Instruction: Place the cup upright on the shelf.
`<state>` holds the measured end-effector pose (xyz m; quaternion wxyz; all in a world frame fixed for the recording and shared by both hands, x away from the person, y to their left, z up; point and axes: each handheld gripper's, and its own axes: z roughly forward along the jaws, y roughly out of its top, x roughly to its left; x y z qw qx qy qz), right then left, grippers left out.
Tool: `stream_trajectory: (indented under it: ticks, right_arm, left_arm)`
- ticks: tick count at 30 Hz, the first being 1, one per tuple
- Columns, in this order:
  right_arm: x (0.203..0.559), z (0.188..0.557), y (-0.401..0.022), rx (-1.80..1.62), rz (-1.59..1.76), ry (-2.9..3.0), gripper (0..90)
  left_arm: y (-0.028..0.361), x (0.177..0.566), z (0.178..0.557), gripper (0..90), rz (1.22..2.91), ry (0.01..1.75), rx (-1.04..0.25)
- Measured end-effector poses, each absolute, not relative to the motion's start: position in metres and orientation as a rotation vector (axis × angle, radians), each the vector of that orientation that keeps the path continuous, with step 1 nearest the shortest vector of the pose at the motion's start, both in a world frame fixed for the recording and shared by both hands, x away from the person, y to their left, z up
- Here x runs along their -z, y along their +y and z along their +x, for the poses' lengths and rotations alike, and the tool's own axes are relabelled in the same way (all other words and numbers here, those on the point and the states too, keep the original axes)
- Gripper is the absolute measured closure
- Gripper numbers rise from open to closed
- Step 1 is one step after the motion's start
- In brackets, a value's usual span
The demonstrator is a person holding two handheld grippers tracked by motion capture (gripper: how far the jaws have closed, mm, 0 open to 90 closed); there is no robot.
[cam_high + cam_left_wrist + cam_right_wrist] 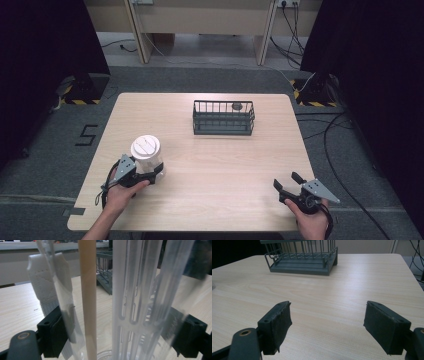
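Your table (210, 165) carries two items of note: the dark wire basket (223, 118) standing toward the far edge, and the clear plastic container (148, 159) with its white lid (145, 147) standing near the front left. A small dark round object (237, 106) sits at the basket's far right corner; what it is cannot be made out. Your left gripper (150, 175) has its jaws clamped on the lower body of the container, and the left gripper view confirms it: both pads press on the transparent wall (140, 302), through which a tan stick (88, 300) and white plastic ribs can be seen. The container appears to rest upright on the table, well apart from the basket. Your right gripper (288, 184) waits at the front right with its jaws spread wide and nothing between them; in the right gripper view its pads (279, 323) frame bare tabletop, with the basket (302, 260) ahead. Assessment: the grasp is made, and that is all that is made. If the container is bound for the basket, the lift, the carry across and the placing all remain, and the right gripper has no part yet.
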<state>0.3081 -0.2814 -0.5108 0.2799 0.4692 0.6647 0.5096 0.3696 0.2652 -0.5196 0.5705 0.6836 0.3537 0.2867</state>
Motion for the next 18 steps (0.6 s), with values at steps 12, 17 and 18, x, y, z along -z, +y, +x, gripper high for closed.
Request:
stream_trajectory:
  ticks: [12, 17, 18]
  right_arm:
    - [0.512, 0.309, -0.280, -1.366, 1.262, 1.793, 22.0]
    - [0.512, 0.309, -0.281, -1.368, 1.266, 1.792, 22.0]
    - [0.512, 0.309, -0.280, -1.369, 1.270, 1.791, 22.0]
  left_arm:
    - [0.268, 0.515, 0.369, 17.3, 1.586, 0.862, -0.661]
    - [0.266, 0.507, 0.369, 17.3, 1.588, 0.860, -0.683]
    - [0.265, 0.505, 0.370, 17.3, 1.589, 0.861, -0.683]
